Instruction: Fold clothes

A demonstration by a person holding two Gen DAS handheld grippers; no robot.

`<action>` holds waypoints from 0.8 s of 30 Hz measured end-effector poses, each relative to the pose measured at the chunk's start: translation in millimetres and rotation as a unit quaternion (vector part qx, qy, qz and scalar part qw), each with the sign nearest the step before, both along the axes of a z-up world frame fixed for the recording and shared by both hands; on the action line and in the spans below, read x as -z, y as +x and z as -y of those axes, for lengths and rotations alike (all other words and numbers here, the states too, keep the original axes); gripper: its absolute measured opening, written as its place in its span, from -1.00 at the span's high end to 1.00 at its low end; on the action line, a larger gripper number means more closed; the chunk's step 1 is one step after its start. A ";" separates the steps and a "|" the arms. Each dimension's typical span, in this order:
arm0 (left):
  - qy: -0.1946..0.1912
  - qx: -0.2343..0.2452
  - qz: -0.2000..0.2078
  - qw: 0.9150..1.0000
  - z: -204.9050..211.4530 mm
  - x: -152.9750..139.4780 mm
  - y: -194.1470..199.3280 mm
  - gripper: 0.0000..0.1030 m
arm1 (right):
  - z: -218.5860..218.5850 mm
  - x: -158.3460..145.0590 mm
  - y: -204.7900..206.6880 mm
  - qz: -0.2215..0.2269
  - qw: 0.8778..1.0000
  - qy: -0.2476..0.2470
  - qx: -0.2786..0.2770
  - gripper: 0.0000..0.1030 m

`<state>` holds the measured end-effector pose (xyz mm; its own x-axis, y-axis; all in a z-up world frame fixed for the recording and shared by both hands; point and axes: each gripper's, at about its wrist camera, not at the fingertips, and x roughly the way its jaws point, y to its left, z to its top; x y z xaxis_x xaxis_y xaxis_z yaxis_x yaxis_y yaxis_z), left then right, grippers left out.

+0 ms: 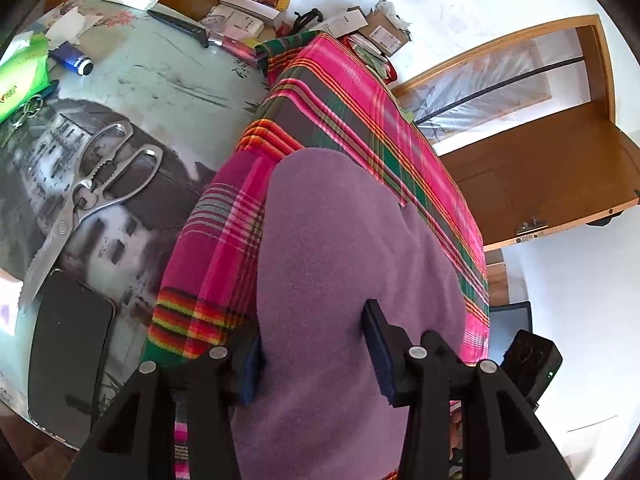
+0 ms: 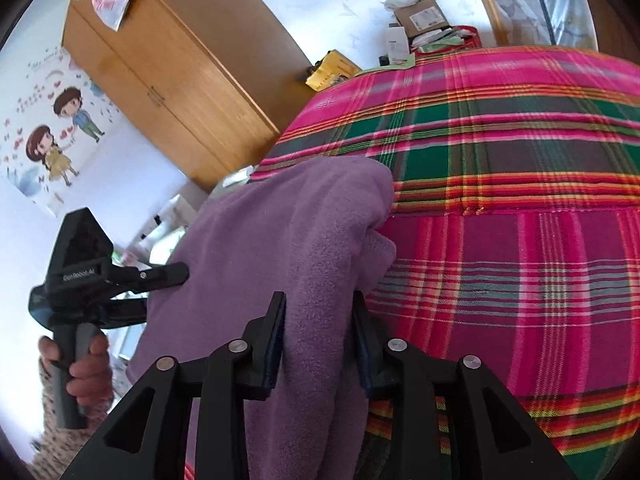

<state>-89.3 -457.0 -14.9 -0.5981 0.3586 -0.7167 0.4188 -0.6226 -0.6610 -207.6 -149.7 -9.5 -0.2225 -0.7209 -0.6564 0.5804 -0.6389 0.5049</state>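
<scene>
The soft purple fleece garment (image 1: 352, 280) lies bunched on a bright pink, green and orange plaid cloth (image 1: 360, 92) that covers the work surface, and both grippers have hold of it at its near end. In the left wrist view, the left gripper (image 1: 312, 352) has its black jaws set fairly wide with the thick fleece filling the gap, both blue pads pressed against the fabric. In the right wrist view, the right gripper (image 2: 320, 344) is clamped on a narrower fold of the same fleece, its jaws drawn close together around it. There too a hand (image 2: 80, 364) grips the other tool's grey handle at the left edge.

Just left of the plaid cloth, on a printed tablecloth with a grey village scene (image 1: 152, 80), rest a black smartphone (image 1: 68, 352) and steel kitchen scissors (image 1: 96, 192), touching at the blade tip. Farther back lie a sheathed knife (image 1: 180, 26), a blue lighter (image 1: 72, 59) and small boxes. Beyond stand a wooden cabinet (image 2: 168, 72) and a white wall.
</scene>
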 end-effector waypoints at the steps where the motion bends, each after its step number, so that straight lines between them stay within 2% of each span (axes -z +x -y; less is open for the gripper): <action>1: -0.005 -0.002 0.001 1.000 -0.9 -1.4 1.4 0.09 | 0.0 0.2 1.1 -0.004 1.000 0.008 0.001 0.33; 5: -0.026 -0.007 0.005 1.000 -6.2 -8.2 7.9 0.08 | -7.8 -0.5 5.1 -0.011 1.000 0.026 0.010 0.20; 11: -0.048 -0.023 0.009 0.999 -14.3 -14.9 25.2 0.08 | -17.2 -7.7 23.4 -0.052 0.997 0.054 0.015 0.18; 16: -0.062 -0.040 0.014 0.997 -15.2 -17.9 44.7 0.08 | -28.7 -9.4 33.1 -0.050 0.997 0.061 0.021 0.18; 21: -0.109 -0.053 0.034 0.992 -27.5 -20.1 68.4 0.08 | -38.6 -17.2 53.6 -0.067 0.993 0.095 0.037 0.18; 24: -0.118 -0.053 0.042 0.991 -35.9 -21.5 81.7 0.14 | -41.5 -23.6 70.2 -0.082 0.992 0.094 0.031 0.18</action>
